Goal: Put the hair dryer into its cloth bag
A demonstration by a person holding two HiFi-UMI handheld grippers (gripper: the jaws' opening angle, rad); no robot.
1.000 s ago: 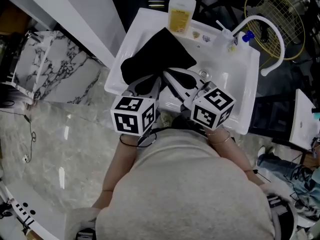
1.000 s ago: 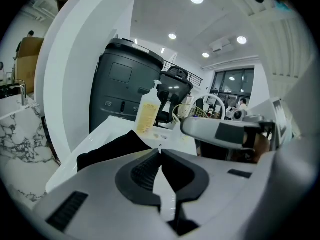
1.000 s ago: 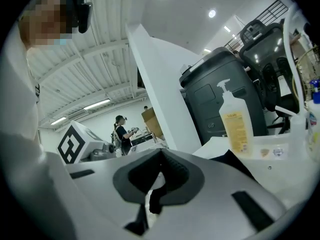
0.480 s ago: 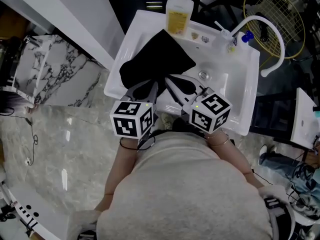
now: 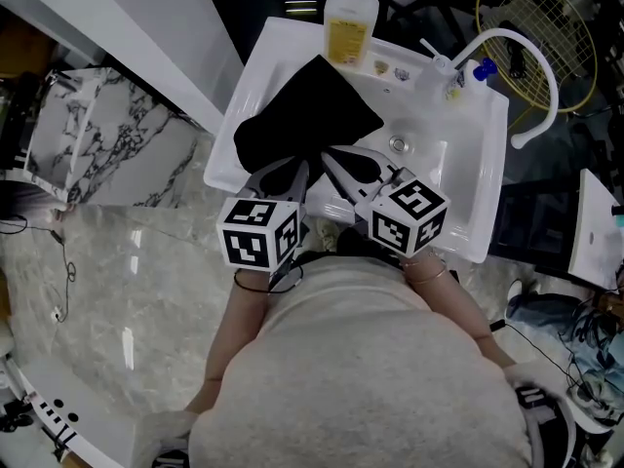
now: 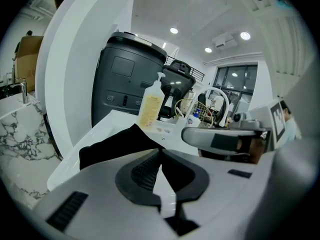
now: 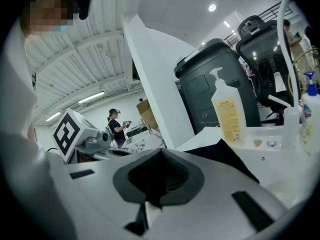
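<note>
A black cloth bag point(image 5: 302, 105) lies flat over the left half of the white sink point(image 5: 468, 193), one corner pointing at the soap bottle. The bag also shows in the left gripper view point(image 6: 112, 144) and the right gripper view point(image 7: 222, 154). I cannot make out a hair dryer in any view. My left gripper point(image 5: 303, 170) hovers at the bag's near edge, shut, nothing between its pads point(image 6: 160, 153). My right gripper point(image 5: 328, 156) is right beside it over the basin, also shut and empty point(image 7: 160, 151). The tips of the two grippers nearly meet.
A yellow soap bottle point(image 5: 349, 27) stands on the sink's back rim, with a small blue-capped bottle point(image 5: 483, 69) and a curved white faucet point(image 5: 531, 66) at the right. A yellow wire basket point(image 5: 546, 27) sits behind. A marble counter point(image 5: 117, 135) lies to the left.
The right gripper has sunk slightly toward the sink. The left gripper and the bag stay where they were.
</note>
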